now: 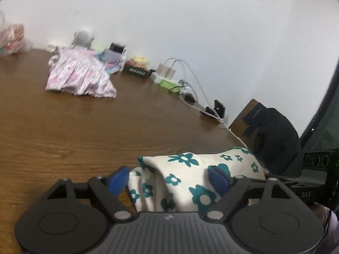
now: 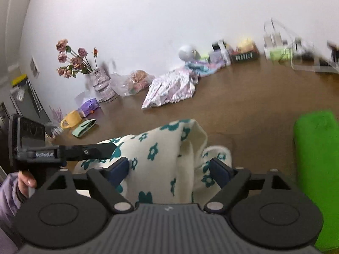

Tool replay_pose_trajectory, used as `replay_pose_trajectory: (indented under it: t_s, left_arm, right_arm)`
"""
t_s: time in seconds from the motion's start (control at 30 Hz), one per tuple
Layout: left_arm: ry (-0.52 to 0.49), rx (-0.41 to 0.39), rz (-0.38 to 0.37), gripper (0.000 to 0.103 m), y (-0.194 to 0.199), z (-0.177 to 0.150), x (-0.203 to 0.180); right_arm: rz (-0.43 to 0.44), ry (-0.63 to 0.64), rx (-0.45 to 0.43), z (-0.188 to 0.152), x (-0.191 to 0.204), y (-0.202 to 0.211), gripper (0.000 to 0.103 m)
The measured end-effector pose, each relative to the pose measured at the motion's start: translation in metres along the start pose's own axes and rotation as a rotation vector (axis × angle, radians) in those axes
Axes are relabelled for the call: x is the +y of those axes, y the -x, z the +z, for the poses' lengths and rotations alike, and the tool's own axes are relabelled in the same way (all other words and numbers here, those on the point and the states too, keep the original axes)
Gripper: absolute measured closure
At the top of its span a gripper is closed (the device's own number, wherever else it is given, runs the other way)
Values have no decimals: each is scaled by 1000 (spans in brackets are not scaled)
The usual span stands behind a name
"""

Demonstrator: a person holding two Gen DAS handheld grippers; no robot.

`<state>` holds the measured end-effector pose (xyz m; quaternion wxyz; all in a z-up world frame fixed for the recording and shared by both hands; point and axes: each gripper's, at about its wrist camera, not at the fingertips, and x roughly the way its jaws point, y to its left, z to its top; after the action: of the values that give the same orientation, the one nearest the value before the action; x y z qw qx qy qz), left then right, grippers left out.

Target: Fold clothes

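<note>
The cream garment with teal flowers (image 1: 190,175) lies bunched on the wooden counter (image 1: 84,127) at 6 o'clock in both wrist views, between the spread blue pads of the left hand-held gripper (image 1: 169,180) and right hand-held gripper (image 2: 169,169); neither grips cloth. Risk: closing on loose layers may pinch several at once and skew the fold. Legible text: "DAS"; "CanRobot.AI" is partly blurred.

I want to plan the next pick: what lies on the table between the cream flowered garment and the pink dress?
Nothing: in both wrist views only bare wooden table separates the cream flowered garment from the pink dress.
</note>
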<state>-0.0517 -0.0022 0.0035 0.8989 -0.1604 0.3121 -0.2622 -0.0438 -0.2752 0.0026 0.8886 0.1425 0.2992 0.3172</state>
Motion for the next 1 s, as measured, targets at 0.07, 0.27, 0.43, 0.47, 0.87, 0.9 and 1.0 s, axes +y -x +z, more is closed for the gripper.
replay_pose_trajectory:
  t_s: [0.07, 0.27, 0.43, 0.47, 0.87, 0.9, 1.0]
  left_arm:
    - [39, 23, 13, 18, -5, 1, 4]
    - [74, 87, 2, 35, -11, 1, 4]
    - [73, 81, 3, 32, -8, -1, 2]
    - [67, 67, 6, 30, -5, 0, 1]
    - [50, 50, 35, 29, -10, 4, -7]
    - [61, 66, 32, 34, -12, 4, -5]
    - [80, 98, 30, 39, -16, 6, -3]
  right_arm:
    - [18, -66, 17, -3, -7, -2, 18]
    - [78, -258, 61, -14, -22, 1, 52]
    - [110, -358, 80, -21, -28, 4, 61]
    - [100, -344, 71, -20, -26, 5, 58]
    - [36, -291, 35, -12, -25, 4, 26]
    - [33, -291, 35, -11, -26, 3, 29]
    - [25, -292, 35, -10, -28, 0, 49]
